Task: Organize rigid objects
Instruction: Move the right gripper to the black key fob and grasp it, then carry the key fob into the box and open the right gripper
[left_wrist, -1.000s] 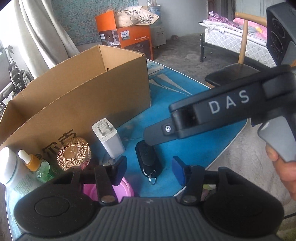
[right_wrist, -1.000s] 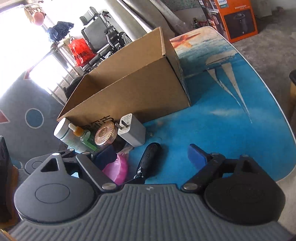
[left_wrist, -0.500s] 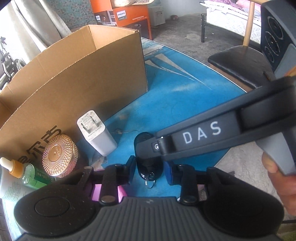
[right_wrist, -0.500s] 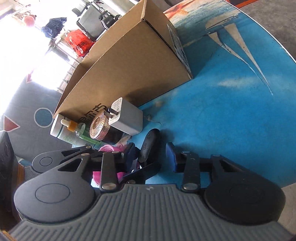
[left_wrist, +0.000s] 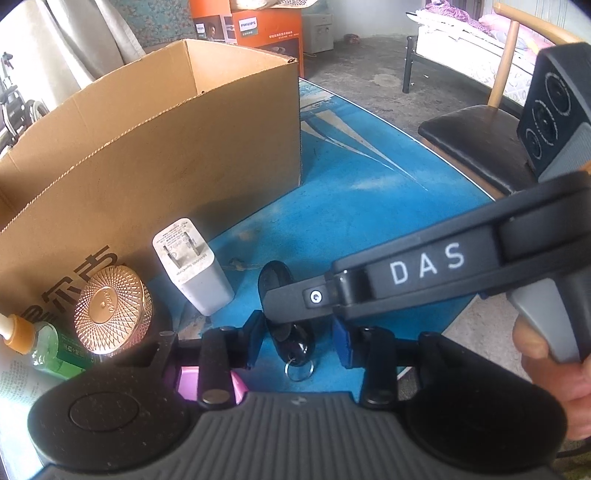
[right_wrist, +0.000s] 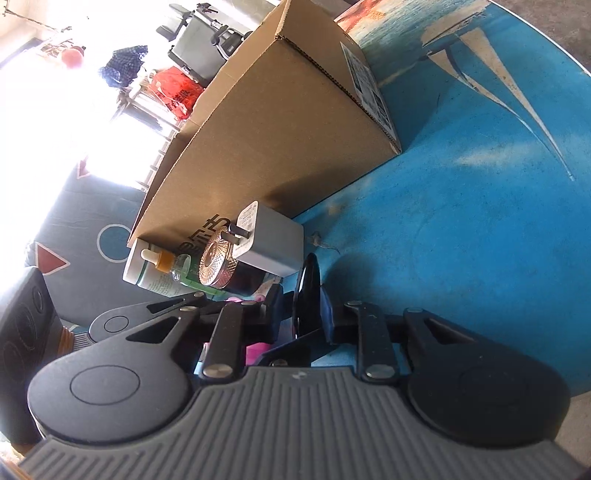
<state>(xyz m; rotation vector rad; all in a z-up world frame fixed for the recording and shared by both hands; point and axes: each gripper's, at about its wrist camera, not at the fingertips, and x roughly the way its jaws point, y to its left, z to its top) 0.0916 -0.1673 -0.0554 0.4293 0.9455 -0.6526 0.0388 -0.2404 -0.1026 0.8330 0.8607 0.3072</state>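
My right gripper (right_wrist: 301, 314) is closing on the black key fob (right_wrist: 308, 291). In the right wrist view the fob stands on edge between the two blue pads, low in the middle of the frame, and both pads look to be touching its flanks. In the left wrist view the same right gripper (left_wrist: 295, 299) comes in as a long black bar marked DAS from the right edge, with a hand (left_wrist: 554, 369) gripping its grey handle at lower right. Its tip covers the middle of the key fob (left_wrist: 291, 339), whose metal ring (left_wrist: 299, 367) pokes out just below.

My left gripper (left_wrist: 298, 341) sits low in the centre of its own view, jaws opening. The fob lies in the gap between its blue pads and neither pad touches it.

The fob rests on the blue table top (left_wrist: 369, 206), in front of an open cardboard box (left_wrist: 166, 147) that fills the upper left of the frame. Beside the fob, to the left, stands a white charger plug (left_wrist: 192, 269), then a round copper-coloured lid (left_wrist: 110, 306) and a green dropper bottle (left_wrist: 44, 350) at the left edge. Something pink (left_wrist: 192, 382) shows under the left finger. A black-seated chair (left_wrist: 476, 147) stands at upper right.
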